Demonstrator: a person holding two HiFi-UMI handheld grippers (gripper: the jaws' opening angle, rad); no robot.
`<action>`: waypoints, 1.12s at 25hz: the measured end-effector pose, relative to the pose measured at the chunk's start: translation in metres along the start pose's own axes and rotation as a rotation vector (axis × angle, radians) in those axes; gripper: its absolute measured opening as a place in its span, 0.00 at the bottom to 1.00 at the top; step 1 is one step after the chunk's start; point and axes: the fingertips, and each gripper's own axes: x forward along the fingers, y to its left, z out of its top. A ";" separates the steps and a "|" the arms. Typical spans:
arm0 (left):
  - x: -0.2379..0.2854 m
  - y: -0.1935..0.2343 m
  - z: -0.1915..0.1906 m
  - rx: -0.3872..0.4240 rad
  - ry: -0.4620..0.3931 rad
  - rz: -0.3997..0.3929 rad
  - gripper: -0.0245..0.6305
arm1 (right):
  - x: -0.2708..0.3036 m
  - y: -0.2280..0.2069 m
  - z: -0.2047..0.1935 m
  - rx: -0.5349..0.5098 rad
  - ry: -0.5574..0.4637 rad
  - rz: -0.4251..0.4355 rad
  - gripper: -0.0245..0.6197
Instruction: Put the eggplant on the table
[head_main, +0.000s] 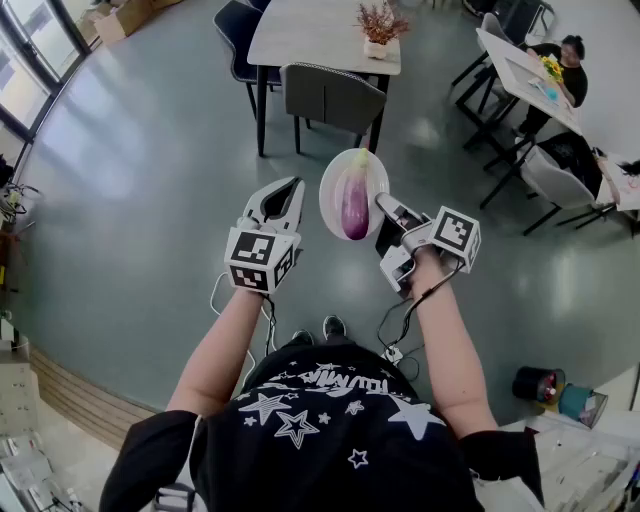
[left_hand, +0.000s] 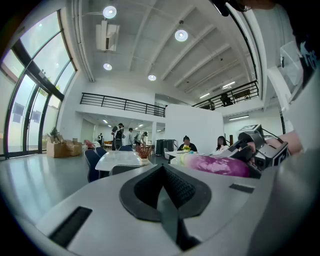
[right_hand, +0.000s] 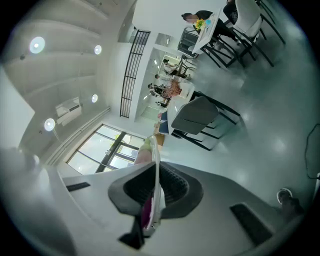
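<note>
From overhead, the person stands on the grey floor (head_main: 140, 200) with both arms held out. The right gripper (head_main: 386, 207) pinches the near rim of a white plate (head_main: 330, 195), and the purple eggplant (head_main: 355, 205) lies lengthwise on it, pale stem end pointing away. Plate and eggplant are in the air, well short of the white table (head_main: 310, 35) ahead.

The right gripper view shows what the overhead shot cannot. The plate (right_hand: 156, 170) appears edge-on as a thin white line, with the right gripper (right_hand: 150, 202) closed tight on its rim. The eggplant (right_hand: 146, 212) is a sliver of purple against one side.

The left gripper (head_main: 289, 187) sits just beside the plate on the left. Its own view shows the left gripper (left_hand: 163, 200) with the two pads pressed together and nothing between them. That view also gives a side-on look at the eggplant (left_hand: 217, 165) and the right gripper (left_hand: 252, 146) behind it.

On the table stands a small pot of reddish dried flowers (head_main: 380, 24), with a grey chair (head_main: 332, 95) pushed in on the near side. Off to the right, a seated person (head_main: 566, 62) is at another table (head_main: 520, 70). The gripper views show a tall hall with big windows (left_hand: 30, 100), round ceiling lights (left_hand: 181, 35) and a railed balcony (left_hand: 122, 104).
</note>
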 end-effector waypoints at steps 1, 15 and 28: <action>0.000 -0.001 0.001 -0.002 -0.001 -0.001 0.05 | 0.000 0.002 0.000 0.000 -0.002 0.004 0.07; 0.001 -0.005 0.003 -0.017 -0.008 -0.001 0.05 | 0.001 0.009 -0.003 -0.008 0.006 0.021 0.07; -0.007 -0.006 0.008 -0.021 -0.004 0.015 0.05 | 0.002 0.018 -0.008 -0.021 0.031 0.031 0.07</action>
